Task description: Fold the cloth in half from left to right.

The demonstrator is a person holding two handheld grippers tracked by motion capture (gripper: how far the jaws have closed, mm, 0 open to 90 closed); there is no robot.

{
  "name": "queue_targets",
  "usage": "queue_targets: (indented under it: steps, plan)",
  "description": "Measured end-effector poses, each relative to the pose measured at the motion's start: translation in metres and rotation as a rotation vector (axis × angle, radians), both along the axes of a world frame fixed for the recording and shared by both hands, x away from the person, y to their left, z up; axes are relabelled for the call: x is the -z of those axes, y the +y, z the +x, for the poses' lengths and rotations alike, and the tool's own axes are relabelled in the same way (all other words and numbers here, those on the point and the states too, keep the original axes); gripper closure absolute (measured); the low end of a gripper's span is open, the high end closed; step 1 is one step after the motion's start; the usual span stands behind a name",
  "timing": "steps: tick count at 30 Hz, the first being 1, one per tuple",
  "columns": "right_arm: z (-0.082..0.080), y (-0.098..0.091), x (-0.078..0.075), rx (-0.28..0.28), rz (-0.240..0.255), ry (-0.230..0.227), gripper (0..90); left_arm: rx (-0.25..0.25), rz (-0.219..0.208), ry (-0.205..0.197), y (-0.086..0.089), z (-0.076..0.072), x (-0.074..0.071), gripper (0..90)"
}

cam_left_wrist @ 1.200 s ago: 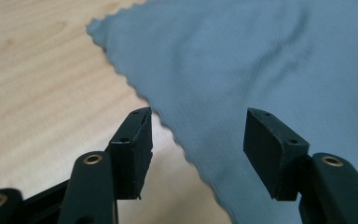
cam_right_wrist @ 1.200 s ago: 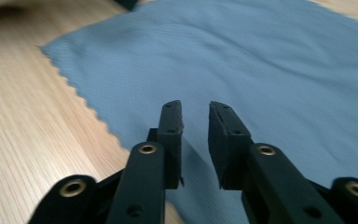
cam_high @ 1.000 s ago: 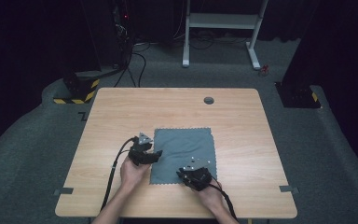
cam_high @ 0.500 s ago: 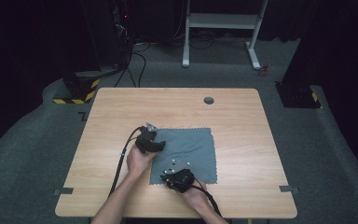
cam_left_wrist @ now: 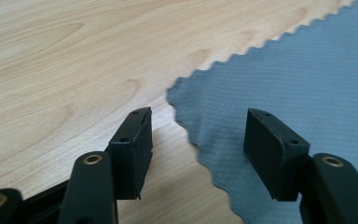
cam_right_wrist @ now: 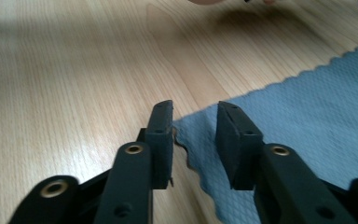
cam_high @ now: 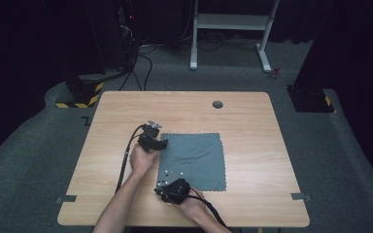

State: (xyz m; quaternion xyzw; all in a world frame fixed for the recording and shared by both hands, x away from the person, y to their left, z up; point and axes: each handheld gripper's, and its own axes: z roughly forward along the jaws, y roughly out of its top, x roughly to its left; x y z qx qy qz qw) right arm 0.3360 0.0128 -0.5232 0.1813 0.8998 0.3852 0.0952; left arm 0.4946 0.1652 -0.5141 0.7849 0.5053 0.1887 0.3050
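Note:
A blue-grey cloth [cam_high: 196,158] with a zigzag edge lies flat on the wooden table [cam_high: 252,141]. My left gripper [cam_high: 164,144] is at the cloth's far left corner. In the left gripper view the left gripper [cam_left_wrist: 196,140] stands wide open, and the cloth [cam_left_wrist: 298,79] has that corner between the jaws without touching the pads. My right gripper [cam_high: 161,188] is at the near left corner. Its jaws have just been opening. In the right gripper view the right gripper [cam_right_wrist: 195,119] straddles the corner of the cloth [cam_right_wrist: 307,107] with a moderate gap, not pinching it.
A dark round hole [cam_high: 217,104] sits near the table's far edge. Grey tape tabs [cam_high: 66,198] mark the near corners. A black cable [cam_high: 124,160] trails from the left gripper across the table. A white frame [cam_high: 233,22] stands on the floor beyond.
The right gripper has slid left along the cloth's near edge to its near left corner, and its jaws stand wider. The left gripper has moved away from the person to the far left corner.

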Motion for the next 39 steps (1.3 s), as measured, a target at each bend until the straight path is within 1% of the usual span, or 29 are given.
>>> queue_targets:
  steps: [2,5,6,7,9,10,13,14,15,16,18,20,21,23,24,26,27,28,30,31,32,33,34,35,37,38,39]
  plan:
    - [-0.001,0.001,0.0,-0.006,-0.001,-0.002,62.7,-0.01,-0.002,-0.013,0.002,0.003,0.001,41.5]
    - [-0.003,0.002,0.0,-0.01,-0.005,-0.003,59.9,-0.027,-0.012,-0.021,0.004,0.005,0.002,41.8]
    - [-0.004,0.002,0.0,-0.011,-0.003,0.0,58.4,-0.038,-0.024,-0.013,0.005,0.007,0.002,42.2]
    - [-0.006,0.002,0.0,-0.016,-0.007,-0.002,57.9,-0.04,-0.024,0.004,0.004,0.01,0.0,42.6]
    - [-0.006,0.002,0.0,-0.024,-0.007,-0.008,57.6,-0.032,-0.004,0.017,0.002,0.012,-0.001,43.0]
    - [-0.007,0.002,0.0,-0.024,-0.008,-0.008,57.5,-0.029,0.009,0.01,0.0,0.013,-0.001,43.5]
    - [-0.007,0.002,0.0,-0.02,-0.007,-0.008,57.7,-0.035,-0.005,-0.005,0.0,0.014,0.0,44.9]
    - [-0.007,0.002,0.0,-0.019,-0.008,-0.007,59.0,-0.035,-0.006,-0.008,0.0,0.014,0.0,46.1]
    - [-0.008,0.002,0.0,-0.017,-0.012,-0.01,62.9,-0.039,-0.007,-0.01,0.0,0.015,0.0,48.3]
    - [-0.008,0.002,-0.001,-0.015,-0.013,-0.009,64.1,-0.043,-0.011,-0.011,0.0,0.015,0.0,50.3]
    - [-0.008,0.003,-0.002,-0.014,-0.025,-0.008,71.8,-0.038,-0.01,-0.015,-0.002,0.016,0.0,57.9]
    - [-0.009,0.003,-0.003,-0.013,-0.038,-0.007,75.4,-0.023,0.002,0.004,-0.005,0.017,-0.002,64.0]
    - [-0.009,0.003,-0.004,-0.012,-0.048,-0.01,78.3,-0.018,-0.001,0.007,-0.007,0.017,-0.003,67.9]
    - [-0.009,0.003,-0.003,-0.006,-0.045,-0.016,83.8,-0.003,-0.009,0.01,-0.006,0.017,-0.003,71.5]
    - [-0.008,0.002,-0.003,0.002,-0.043,-0.027,87.6,-0.003,-0.018,0.009,-0.006,0.018,-0.002,74.5]
    - [-0.008,0.002,-0.003,0.008,-0.044,-0.033,89.1,0.002,-0.03,0.015,-0.006,0.019,-0.002,80.4]
    - [-0.008,0.002,-0.002,0.012,-0.043,-0.034,89.5,0.008,-0.038,0.024,-0.007,0.02,-0.003,84.3]
    - [-0.009,0.002,-0.002,0.016,-0.044,-0.037,89.7,0.004,-0.033,0.03,-0.009,0.02,-0.003,87.9]
    - [-0.011,0.002,-0.002,0.021,-0.046,-0.045,90.0,0.013,-0.026,0.026,-0.009,0.02,-0.003,89.3]
    - [-0.011,0.002,-0.003,0.013,-0.044,-0.033,90.0,0.02,-0.038,0.035,-0.008,0.021,-0.004,89.6]
    - [-0.008,0.001,-0.004,-0.001,-0.04,-0.012,90.0,0.018,-0.064,0.046,-0.004,0.022,-0.003,89.8]
    - [-0.006,-0.001,-0.004,-0.013,-0.031,0.009,90.0,0.02,-0.08,0.053,-0.002,0.023,-0.003,89.9]
    - [-0.004,-0.002,-0.005,-0.017,-0.028,0.014,90.0,0.021,-0.083,0.052,0.0,0.024,-0.003,90.0]
    - [-0.003,-0.004,-0.007,-0.017,-0.022,0.014,90.0,0.023,-0.087,0.048,0.0,0.025,-0.003,90.0]
    - [-0.004,-0.007,-0.011,-0.013,-0.017,-0.005,90.0,0.018,-0.111,0.047,0.001,0.025,-0.003,90.0]
    - [-0.005,-0.009,-0.014,-0.01,-0.01,-0.009,90.0,0.021,-0.113,0.048,0.001,0.025,-0.004,90.0]
    - [-0.005,-0.009,-0.015,-0.011,-0.005,-0.003,90.0,0.023,-0.123,0.054,0.001,0.024,-0.004,90.0]
